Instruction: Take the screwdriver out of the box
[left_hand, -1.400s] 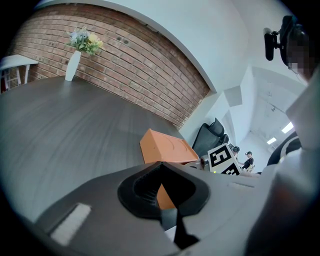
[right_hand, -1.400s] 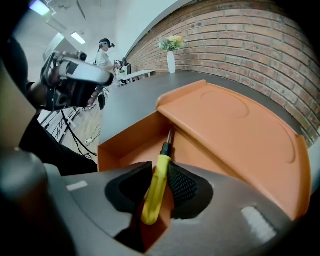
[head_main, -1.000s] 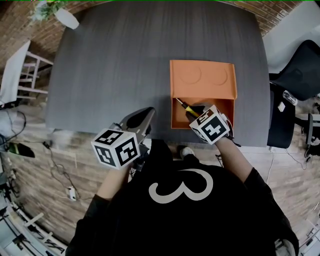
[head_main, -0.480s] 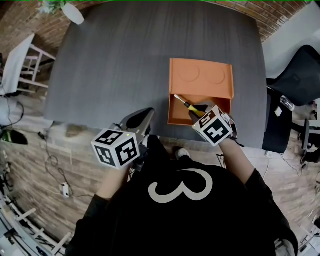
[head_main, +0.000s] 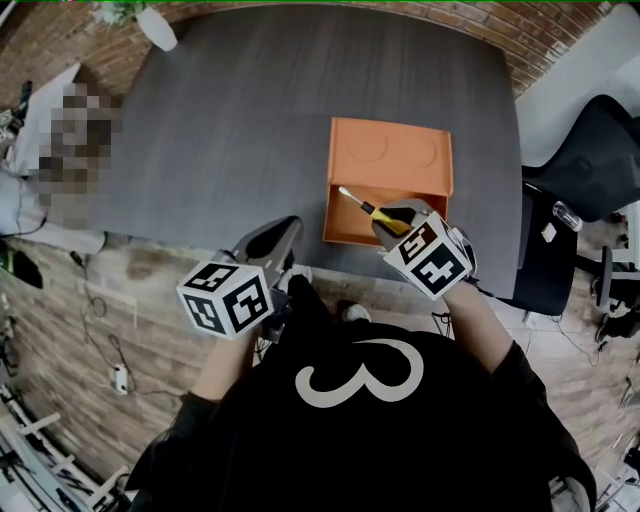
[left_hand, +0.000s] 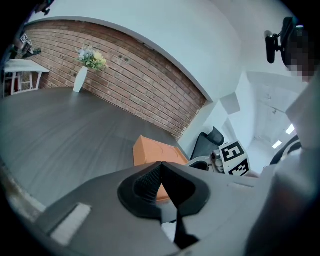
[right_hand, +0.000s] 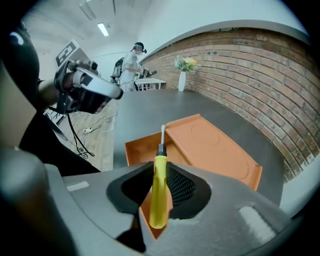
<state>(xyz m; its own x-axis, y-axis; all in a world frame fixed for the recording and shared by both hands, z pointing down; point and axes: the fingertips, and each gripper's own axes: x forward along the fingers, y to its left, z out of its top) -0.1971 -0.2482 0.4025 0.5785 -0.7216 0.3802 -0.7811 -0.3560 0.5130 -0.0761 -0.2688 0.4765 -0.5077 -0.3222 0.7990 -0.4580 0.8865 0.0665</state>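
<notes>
Dark grey wood grain runs across the tabletop (head_main: 250, 110). At its far left corner a white vase (head_main: 160, 28) of flowers stands in front of a brick wall (left_hand: 140, 75). Near the front edge hangs the left gripper (head_main: 290, 225), jaws together and holding nothing, its marker cube (head_main: 227, 298) closer to the person. It is well apart from the box.

To its right stands the orange box (head_main: 345, 232) — its lid (head_main: 390, 155) is swung open and lies flat behind the compartment, with two round marks pressed into it. The screwdriver (head_main: 365, 207) slants over the open compartment, its metal tip toward the box's left wall. The right gripper (head_main: 392, 217) has its jaws clamped on the yellow handle, a pad on either side, and the butt end sticks out behind them. Past the tabletop's right edge stands a black office chair (head_main: 590, 150).

The right gripper and its cube (head_main: 432, 260) cover the box's near right corner and hide the compartment floor there. No view settles whether the tip is clear of the rim. In the left gripper view the gripper's own body blocks the box's near side, so only the lid and one corner show. The chair is cut off by the frame edge. In the right gripper view a person (right_hand: 131, 65) stands far off — too small to make out more.
</notes>
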